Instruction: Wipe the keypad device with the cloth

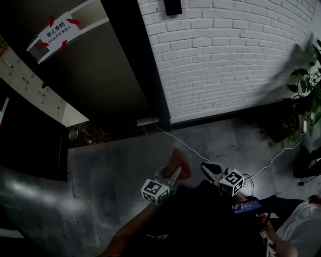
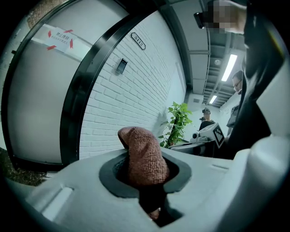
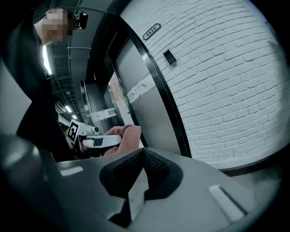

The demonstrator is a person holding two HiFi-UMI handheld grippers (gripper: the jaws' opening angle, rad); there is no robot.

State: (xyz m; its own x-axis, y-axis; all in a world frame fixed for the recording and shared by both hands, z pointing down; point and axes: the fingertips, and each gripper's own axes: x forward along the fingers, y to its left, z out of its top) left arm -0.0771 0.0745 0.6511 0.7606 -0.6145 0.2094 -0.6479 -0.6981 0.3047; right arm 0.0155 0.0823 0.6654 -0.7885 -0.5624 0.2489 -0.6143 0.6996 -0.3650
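The keypad device (image 1: 173, 6) is a small dark panel high on the white brick wall, also seen in the left gripper view (image 2: 121, 66) and the right gripper view (image 3: 170, 56). My left gripper (image 1: 175, 173) is held low, far below the device, and is shut on a brownish-pink cloth (image 1: 180, 161) that sticks up out of its jaws (image 2: 142, 156). My right gripper (image 1: 206, 166) is beside it to the right, its jaws closed together with nothing between them. The right gripper view shows the cloth (image 3: 124, 136) in the left gripper, off to its left.
A black door frame (image 1: 143, 65) stands left of the wall, with a door bearing a red-and-white sign (image 1: 59, 31). A white cable (image 1: 185, 143) runs over the grey floor. A potted plant (image 1: 306, 90) stands at the right. People stand in the corridor (image 2: 206, 118).
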